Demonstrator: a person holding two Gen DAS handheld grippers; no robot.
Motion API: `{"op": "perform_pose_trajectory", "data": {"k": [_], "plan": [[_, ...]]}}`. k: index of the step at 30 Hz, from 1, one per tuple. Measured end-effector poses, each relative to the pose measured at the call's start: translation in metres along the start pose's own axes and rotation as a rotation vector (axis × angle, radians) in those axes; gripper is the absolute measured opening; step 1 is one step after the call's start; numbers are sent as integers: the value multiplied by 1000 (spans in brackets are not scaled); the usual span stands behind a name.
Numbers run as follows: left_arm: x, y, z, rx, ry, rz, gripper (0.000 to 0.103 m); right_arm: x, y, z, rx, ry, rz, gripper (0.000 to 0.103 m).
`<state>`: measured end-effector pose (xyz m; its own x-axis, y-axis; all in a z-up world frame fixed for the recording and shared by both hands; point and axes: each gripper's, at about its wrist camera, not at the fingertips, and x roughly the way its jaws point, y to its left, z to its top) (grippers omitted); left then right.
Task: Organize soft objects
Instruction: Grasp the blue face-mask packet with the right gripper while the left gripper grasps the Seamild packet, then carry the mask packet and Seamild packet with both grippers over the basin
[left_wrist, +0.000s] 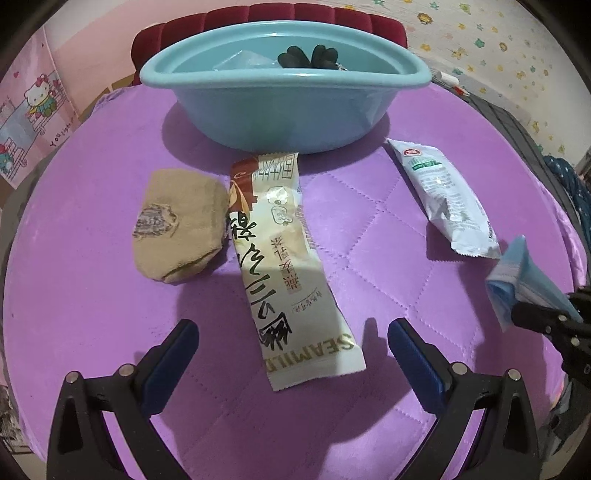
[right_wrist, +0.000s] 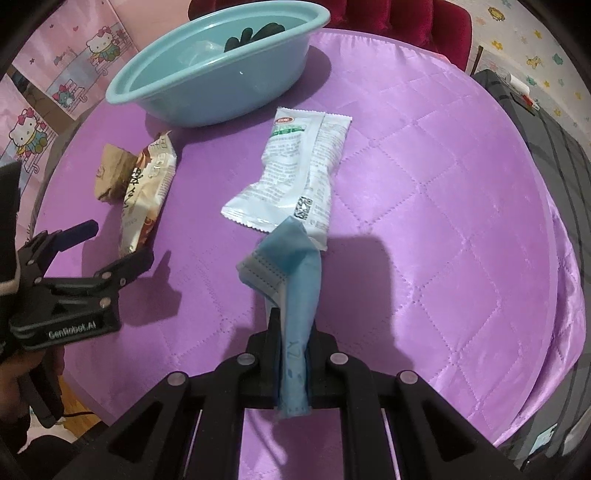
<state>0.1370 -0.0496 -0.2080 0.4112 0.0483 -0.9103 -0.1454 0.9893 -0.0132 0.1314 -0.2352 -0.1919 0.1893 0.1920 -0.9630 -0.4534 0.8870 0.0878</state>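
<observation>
Fingers, right gripper (right_wrist: 293, 354): clamped on the folded blue face mask (right_wrist: 295, 280), lifted off the purple quilted table (right_wrist: 443, 221), pointing steeply down. Left gripper (left_wrist: 291, 332): jaws wide, empty, tilted down over the near end of the beige oat-drink sachet (left_wrist: 284, 258). Pending, I judge: sachet, tan sock (left_wrist: 181, 225) touching it, white snack packet (right_wrist: 299, 173). Farthest: teal basin (left_wrist: 280, 107), already holding dark gloves (left_wrist: 308, 57) and something clear.
</observation>
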Motion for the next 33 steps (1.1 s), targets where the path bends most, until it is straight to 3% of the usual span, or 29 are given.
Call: {"op": "perform_pose_trajectory", "data": {"k": [5, 7, 8, 9, 14, 20, 33], "plan": [[3, 1, 2, -18, -16, 14, 100, 0, 0, -1, -13, 3, -3, 9], [8, -3, 6, -11, -18, 4, 84, -2, 2, -2, -24, -2, -4, 9], [10, -4, 7, -5, -10, 1, 64, -3, 3, -1, -29, -3, -6, 9], [13, -5, 8, -1, 3, -2, 57, -3, 3, -1, -31, -4, -6, 9], [8, -3, 8, 22, -6, -25, 42, -5, 8, -2, -45, -9, 1, 9], [-3, -2, -3, 45, 0, -51, 36, -6, 13, -2, -44, -11, 11, 9], [-40, -4, -16, 152, -17, -108, 36, -24, 30, 7, -13, -45, 27, 9]]}}
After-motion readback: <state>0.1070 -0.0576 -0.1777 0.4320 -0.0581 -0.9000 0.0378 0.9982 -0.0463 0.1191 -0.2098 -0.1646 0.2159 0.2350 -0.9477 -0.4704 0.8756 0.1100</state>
